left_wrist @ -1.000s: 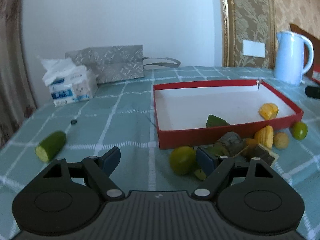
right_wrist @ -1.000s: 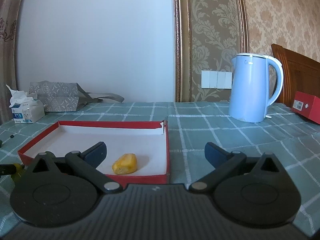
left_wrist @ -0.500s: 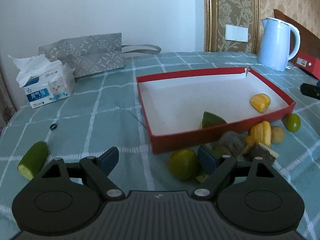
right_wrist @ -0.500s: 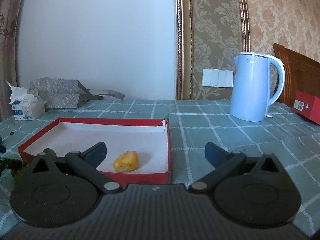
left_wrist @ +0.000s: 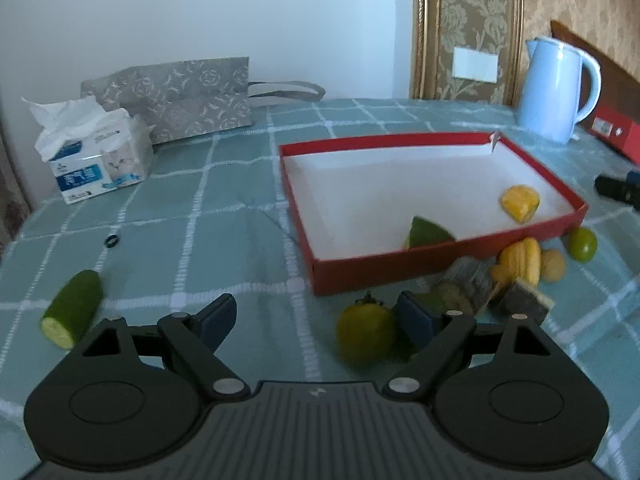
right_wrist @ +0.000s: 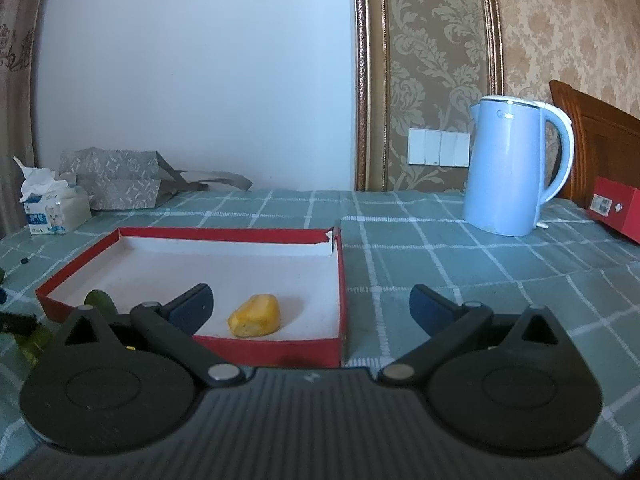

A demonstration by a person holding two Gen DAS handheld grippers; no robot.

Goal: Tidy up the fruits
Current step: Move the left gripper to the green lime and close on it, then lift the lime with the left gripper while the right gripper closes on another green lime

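Note:
A red box with a white floor holds a yellow fruit piece and a green wedge. In front of it lie a round green fruit, yellow fruits, a small lime and brown chunks. A cucumber half lies far left. My left gripper is open, its right finger beside the round green fruit. My right gripper is open and empty over the box's near edge, the yellow piece between its fingers' line.
A blue kettle stands back right beside a red carton. A tissue pack and a grey paper bag sit back left. A small black ring lies on the checked tablecloth.
The left gripper has risen and swung left to right across the table, nearing the round green fruit. The right gripper has barely moved.

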